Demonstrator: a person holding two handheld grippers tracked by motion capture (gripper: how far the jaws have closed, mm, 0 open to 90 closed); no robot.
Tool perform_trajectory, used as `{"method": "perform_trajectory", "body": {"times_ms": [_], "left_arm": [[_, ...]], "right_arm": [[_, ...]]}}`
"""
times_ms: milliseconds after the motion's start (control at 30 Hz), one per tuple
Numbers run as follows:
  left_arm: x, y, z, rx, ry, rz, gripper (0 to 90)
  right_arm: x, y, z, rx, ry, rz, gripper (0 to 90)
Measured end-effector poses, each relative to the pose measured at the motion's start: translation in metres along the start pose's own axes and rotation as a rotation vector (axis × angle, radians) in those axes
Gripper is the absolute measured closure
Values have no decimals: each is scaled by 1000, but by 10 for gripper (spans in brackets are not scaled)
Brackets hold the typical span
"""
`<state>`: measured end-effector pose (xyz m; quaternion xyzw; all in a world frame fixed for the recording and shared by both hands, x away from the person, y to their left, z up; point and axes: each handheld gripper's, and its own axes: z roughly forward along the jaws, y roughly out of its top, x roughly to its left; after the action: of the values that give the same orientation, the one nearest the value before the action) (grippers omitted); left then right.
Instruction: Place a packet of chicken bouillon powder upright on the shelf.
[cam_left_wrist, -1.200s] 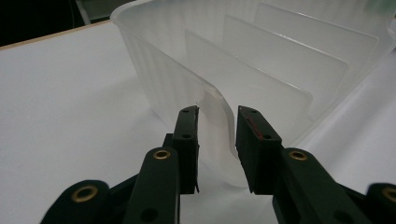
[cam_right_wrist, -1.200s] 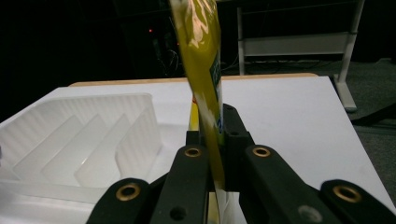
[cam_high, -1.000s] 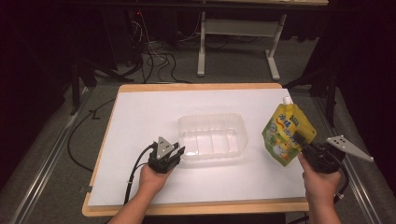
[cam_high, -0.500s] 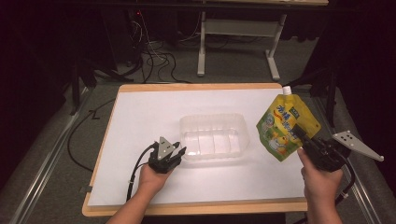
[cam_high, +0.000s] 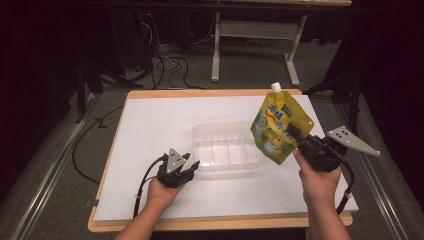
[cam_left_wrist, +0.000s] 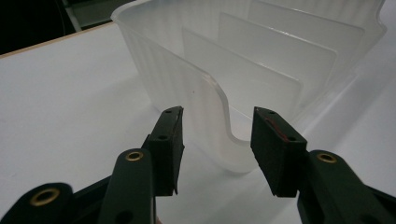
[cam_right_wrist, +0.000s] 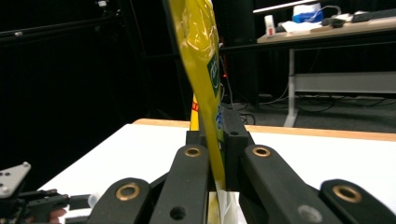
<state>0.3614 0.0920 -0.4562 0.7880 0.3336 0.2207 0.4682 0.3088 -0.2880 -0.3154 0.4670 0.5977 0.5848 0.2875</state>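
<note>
A clear plastic container (cam_high: 227, 146) with inner ribs sits at the middle of the white table top (cam_high: 150, 125). My left gripper (cam_high: 192, 165) is open at its near left corner; in the left gripper view the jaws straddle the container's rounded corner (cam_left_wrist: 219, 116) without touching it. My right gripper (cam_high: 295, 135) is shut on a yellow-green spouted pouch (cam_high: 277, 125), held in the air over the container's right end. The pouch (cam_right_wrist: 203, 60) rises upright between the pads in the right gripper view, white cap (cam_high: 275, 87) on top.
The white sheet lies on a wooden board (cam_high: 220, 222). Cables (cam_high: 165, 65) and a desk frame (cam_high: 255, 35) stand on the dark floor beyond the far edge. A black cable (cam_high: 142, 187) trails from the left gripper.
The right gripper has carried the pouch leftward and a little higher, from beside the container to over its right end. The left gripper has held still.
</note>
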Motion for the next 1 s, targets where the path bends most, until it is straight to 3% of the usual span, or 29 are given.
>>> {"method": "perform_trajectory", "body": {"times_ms": [433, 567, 633, 733, 1000], "left_arm": [[3, 0, 0, -12, 13, -8, 577], [2, 1, 2, -13, 18, -12, 577], [0, 3, 4, -4, 20, 0, 529], [-1, 4, 7, -6, 16, -16, 483], [0, 3, 10, 6, 26, -9, 487]], "right_arm": [[31, -8, 57, 41, 20, -7, 900], [39, -11, 70, 49, 19, -3, 900], [44, -13, 75, 48, 18, 2, 900], [49, -15, 82, 49, 23, 8, 900], [61, -23, 100, 60, 14, 32, 900]]}}
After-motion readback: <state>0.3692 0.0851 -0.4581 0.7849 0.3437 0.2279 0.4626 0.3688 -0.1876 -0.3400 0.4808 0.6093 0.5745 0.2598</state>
